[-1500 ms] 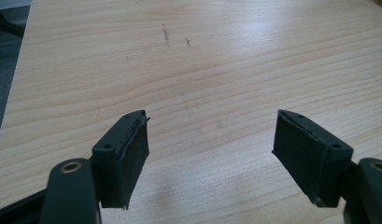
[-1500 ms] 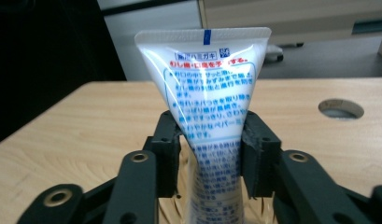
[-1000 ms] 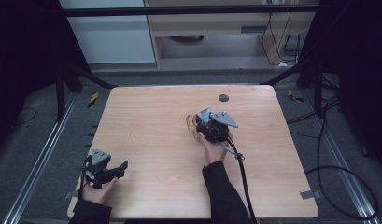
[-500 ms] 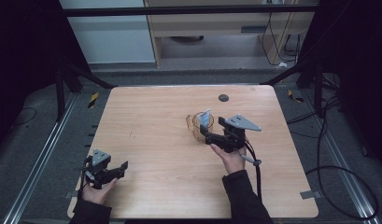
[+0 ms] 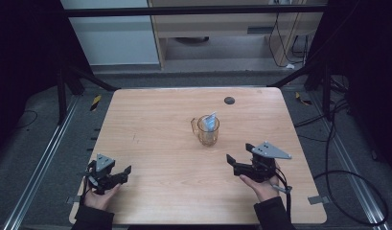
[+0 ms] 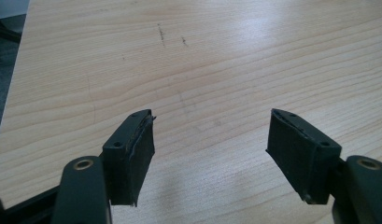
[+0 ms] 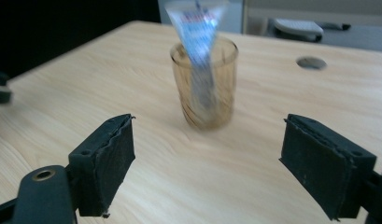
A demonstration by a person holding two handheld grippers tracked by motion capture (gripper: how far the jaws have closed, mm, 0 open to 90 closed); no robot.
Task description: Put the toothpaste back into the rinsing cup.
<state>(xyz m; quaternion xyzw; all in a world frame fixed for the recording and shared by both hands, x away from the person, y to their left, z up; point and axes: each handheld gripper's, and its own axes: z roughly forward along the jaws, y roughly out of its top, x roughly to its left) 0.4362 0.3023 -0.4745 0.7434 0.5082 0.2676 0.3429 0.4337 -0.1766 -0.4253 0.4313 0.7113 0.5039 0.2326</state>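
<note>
High view, amber ribbed glass mug [image 5: 207,130] mid-table, blue-white tube [image 5: 211,121] inside, right gripper [image 5: 236,163] spread and just opened, nothing between, left gripper [image 5: 118,175] apart, just narrowed over bare woodgrain table [image 6: 254,56].

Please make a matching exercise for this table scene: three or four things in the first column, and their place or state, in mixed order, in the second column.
1. cup
2. tube
3. left gripper
4. round hole

a. near the table's far edge
b. open over bare wood
c. stands at mid table
d. sticks out of the cup

Pairs: 1-c, 2-d, 3-b, 4-a
</note>
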